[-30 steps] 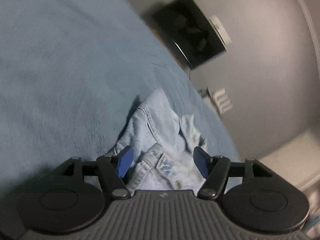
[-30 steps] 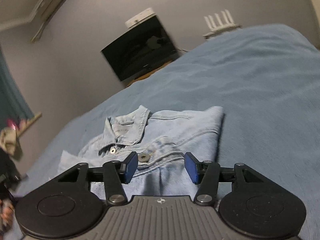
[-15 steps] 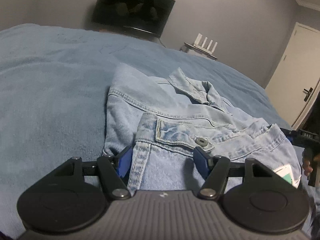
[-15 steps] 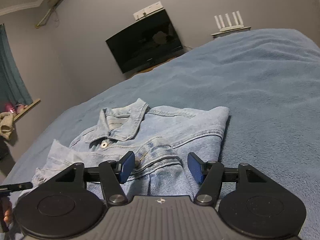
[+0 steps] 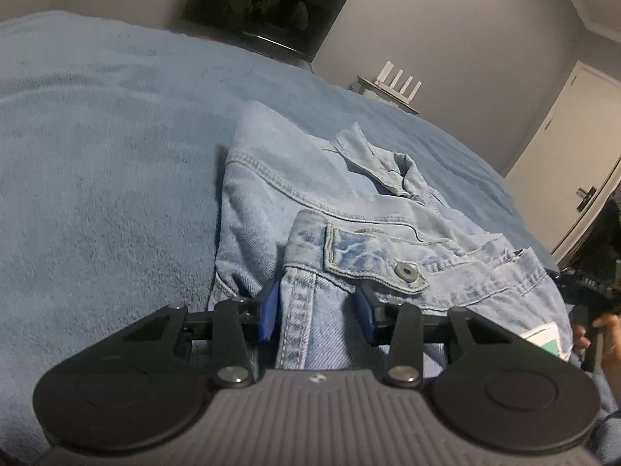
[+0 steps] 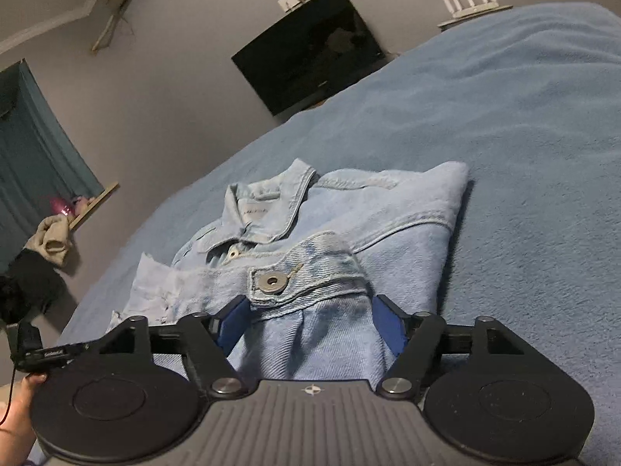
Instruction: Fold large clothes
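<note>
A light-blue denim jacket (image 5: 310, 194) lies folded on the blue blanket (image 5: 97, 155), collar toward the far wall. My left gripper (image 5: 317, 312) is low over the near left end of the jacket. Its jaws are closing, with a stitched denim edge and buttoned band between the blue pads (image 5: 269, 310). In the right wrist view the jacket (image 6: 388, 225) shows its collar and a metal button (image 6: 273, 280). My right gripper (image 6: 310, 326) straddles the near right end of the denim, and its jaws are opening around the cloth.
The blanket (image 6: 524, 136) spreads wide on both sides of the jacket. A black TV (image 5: 268, 4) hangs on the grey wall beside a white router (image 5: 399, 81), with a door (image 5: 574, 136) at the right. A curtain (image 6: 35, 147) and heaped clothes (image 6: 54, 240) lie left.
The left view has rolled level and dropped closer to the jacket's near edge, and its pads have drawn together. The right gripper has sunk toward the denim and its pads have spread apart.
</note>
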A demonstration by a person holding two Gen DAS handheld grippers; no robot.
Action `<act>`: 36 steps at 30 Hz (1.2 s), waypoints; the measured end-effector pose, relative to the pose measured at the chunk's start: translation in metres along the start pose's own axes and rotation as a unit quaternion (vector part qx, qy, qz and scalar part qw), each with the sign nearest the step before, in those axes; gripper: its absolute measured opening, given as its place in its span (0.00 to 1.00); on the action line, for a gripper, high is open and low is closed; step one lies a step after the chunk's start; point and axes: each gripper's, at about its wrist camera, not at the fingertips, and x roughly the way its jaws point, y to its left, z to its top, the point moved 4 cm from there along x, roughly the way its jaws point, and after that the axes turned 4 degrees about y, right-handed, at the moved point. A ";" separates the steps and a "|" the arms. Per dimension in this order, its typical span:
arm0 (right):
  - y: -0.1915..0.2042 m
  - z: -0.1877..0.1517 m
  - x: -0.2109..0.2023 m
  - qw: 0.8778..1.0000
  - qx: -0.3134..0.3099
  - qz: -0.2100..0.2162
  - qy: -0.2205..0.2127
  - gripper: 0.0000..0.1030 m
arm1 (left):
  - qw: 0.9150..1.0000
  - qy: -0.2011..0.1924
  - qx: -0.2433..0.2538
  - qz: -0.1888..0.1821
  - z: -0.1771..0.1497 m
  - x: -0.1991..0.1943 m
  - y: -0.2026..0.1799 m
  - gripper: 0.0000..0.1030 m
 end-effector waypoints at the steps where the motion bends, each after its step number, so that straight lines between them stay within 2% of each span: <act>1: 0.001 -0.001 0.001 1.000 -0.008 -0.005 0.007 0.71 | 1.000 0.004 -0.002 -0.003 -0.001 0.000 0.001 0.38; 4: -0.001 -0.003 -0.001 0.999 0.005 -0.006 0.033 0.70 | 1.000 0.011 -0.004 -0.015 -0.003 -0.003 0.003 0.38; 9: 0.000 -0.005 -0.013 0.996 0.014 0.043 0.082 0.69 | 0.997 0.035 -0.012 -0.072 -0.010 -0.009 0.006 0.38; 13: -0.009 -0.004 -0.015 0.992 0.046 0.078 0.083 0.69 | 0.995 0.037 -0.031 -0.088 -0.010 -0.006 0.012 0.38; 16: -0.016 -0.006 -0.008 0.991 0.070 0.093 0.064 0.68 | 0.993 0.016 -0.059 -0.098 -0.011 0.000 0.016 0.38; 20: -0.029 -0.008 0.003 0.982 0.143 0.121 -0.002 0.65 | 0.988 -0.017 -0.108 -0.105 -0.011 0.012 0.018 0.38; 23: -0.021 -0.013 0.012 0.988 0.117 0.104 -0.001 0.61 | 0.991 -0.022 -0.092 -0.100 -0.010 0.012 0.015 0.38; 26: -0.011 -0.015 0.008 0.993 0.080 0.086 -0.010 0.51 | 0.992 -0.025 -0.087 -0.086 -0.009 0.007 0.015 0.23; 28: -0.005 -0.017 -0.001 0.995 0.064 0.078 -0.019 0.32 | 0.993 -0.036 -0.081 -0.076 -0.008 0.001 0.011 0.16; 29: 0.001 -0.019 -0.006 0.996 0.048 0.070 -0.025 0.27 | 0.994 -0.045 -0.068 -0.066 -0.007 -0.003 0.005 0.12; 33: 0.029 -0.018 -0.025 0.998 -0.009 0.027 -0.050 0.20 | 0.994 -0.090 -0.038 -0.051 0.004 -0.024 -0.016 0.09; 36: 0.060 -0.009 -0.036 0.996 -0.048 -0.011 -0.080 0.18 | 0.993 -0.116 -0.015 -0.026 0.015 -0.028 -0.032 0.08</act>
